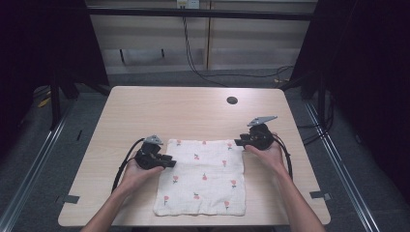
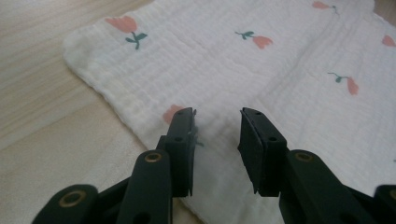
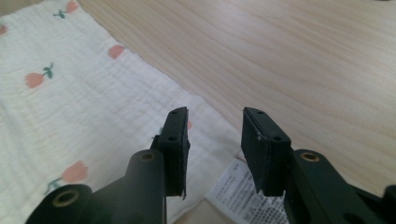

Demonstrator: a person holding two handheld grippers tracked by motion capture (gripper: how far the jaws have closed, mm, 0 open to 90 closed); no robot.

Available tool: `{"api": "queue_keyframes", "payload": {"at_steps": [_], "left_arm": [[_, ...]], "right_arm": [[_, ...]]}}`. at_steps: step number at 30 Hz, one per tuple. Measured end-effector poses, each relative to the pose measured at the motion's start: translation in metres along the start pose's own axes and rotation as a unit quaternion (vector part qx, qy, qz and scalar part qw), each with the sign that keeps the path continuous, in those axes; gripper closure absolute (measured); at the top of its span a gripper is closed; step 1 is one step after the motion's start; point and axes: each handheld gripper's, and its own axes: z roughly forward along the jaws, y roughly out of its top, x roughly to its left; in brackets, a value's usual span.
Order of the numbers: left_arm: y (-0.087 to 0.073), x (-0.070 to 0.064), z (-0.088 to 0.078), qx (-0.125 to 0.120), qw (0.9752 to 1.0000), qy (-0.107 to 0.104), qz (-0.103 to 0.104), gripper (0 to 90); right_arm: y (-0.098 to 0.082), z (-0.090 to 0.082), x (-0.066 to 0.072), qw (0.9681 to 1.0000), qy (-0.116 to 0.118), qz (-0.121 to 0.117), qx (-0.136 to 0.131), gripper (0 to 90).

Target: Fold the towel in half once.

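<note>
A white cloth (image 1: pixel 203 176) printed with small red tulips lies flat on the wooden table (image 1: pixel 183 111). My left gripper (image 1: pixel 171 162) is at the cloth's left edge, pointing right. In the left gripper view the cloth (image 2: pixel 261 70) spreads out beneath the left gripper (image 2: pixel 217 114), whose jaws stand apart with nothing pinched. My right gripper (image 1: pixel 238 142) is at the cloth's far right corner, pointing left. In the right gripper view the right gripper (image 3: pixel 215 112) is open over the edge of the cloth (image 3: pixel 70 107), with a white care label (image 3: pixel 238 191) just below it.
A dark round hole (image 1: pixel 232 100) sits in the tabletop toward the far right. Bare wood runs behind the cloth and along both sides. Cables trail across the floor beyond the table's far edge.
</note>
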Motion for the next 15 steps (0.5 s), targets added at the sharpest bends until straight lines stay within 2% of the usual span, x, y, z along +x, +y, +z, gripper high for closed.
{"api": "queue_keyframes", "payload": {"at_steps": [4,7,8,9,12,13,14,15], "left_arm": [[-0.001,0.002,-0.006,-0.012,0.9999,0.001,-0.007,62.3],[0.002,0.006,-0.012,-0.02,0.9995,0.021,-0.016,55.6],[0.002,0.006,-0.012,-0.02,0.9995,0.021,-0.016,55.1],[0.004,0.009,-0.014,-0.028,0.9993,0.015,-0.019,55.2],[0.007,0.013,-0.017,-0.034,0.9992,0.017,-0.016,59.2],[0.01,0.018,-0.019,-0.04,0.9987,0.023,-0.019,58.4],[0.01,0.018,-0.019,-0.04,0.9987,0.023,-0.019,58.1],[0.012,0.024,-0.021,-0.051,0.9981,0.02,-0.027,58.1]], "right_arm": [[-0.002,0.012,-0.005,0.9998,-0.009,0.006,0.017,62.1],[0.0,0.013,-0.007,0.9997,-0.01,0.015,0.015,62.9],[0.001,0.014,-0.008,0.9995,-0.016,0.018,0.019,63.2],[0.001,0.015,-0.01,0.9996,-0.012,0.021,0.017,64.1],[0.001,0.016,-0.012,0.9993,-0.013,0.023,0.026,65.3],[0.001,0.018,-0.013,0.9991,-0.012,0.026,0.032,65.4],[0.001,0.018,-0.013,0.9991,-0.012,0.026,0.032,65.4],[-0.002,0.021,-0.014,0.9989,-0.008,0.026,0.039,66.2]]}}
